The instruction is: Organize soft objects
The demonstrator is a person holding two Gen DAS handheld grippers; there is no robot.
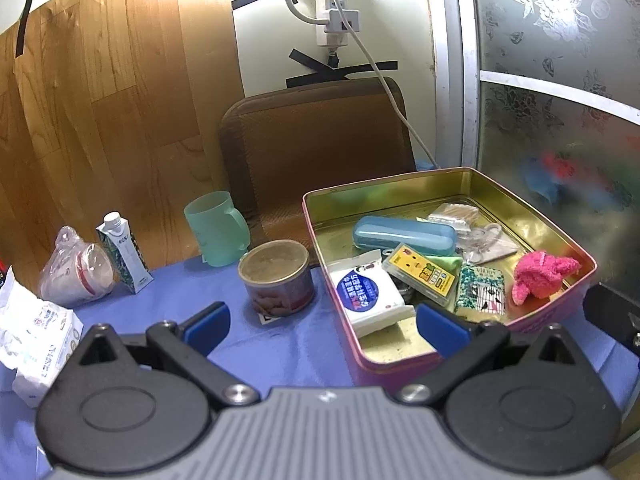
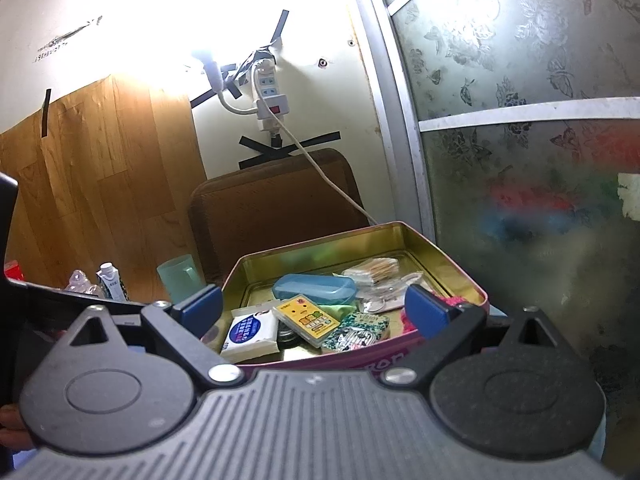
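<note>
A pink tin box point(image 1: 472, 360) with a gold inside stands on the blue tablecloth point(image 1: 280, 348). In it lie a pink fluffy toy point(image 1: 540, 276), a white tissue pack point(image 1: 370, 294), a blue case point(image 1: 404, 234), a yellow card pack point(image 1: 420, 276) and a green patterned pouch point(image 1: 480, 294). My left gripper point(image 1: 322, 326) is open above the box's near left corner, holding nothing. My right gripper point(image 2: 314, 310) is also open, over the near edge of the same pink tin box point(image 2: 476, 292), where the tissue pack point(image 2: 250, 332) and blue case point(image 2: 314, 288) show.
Left of the box stand an open tin can point(image 1: 276, 278), a green mug point(image 1: 216, 228), a small milk carton point(image 1: 122, 254) and a bagged cup point(image 1: 78, 272). A white wipes pack point(image 1: 34, 336) lies at the left edge. A brown cushion point(image 1: 320, 144) leans on the wall.
</note>
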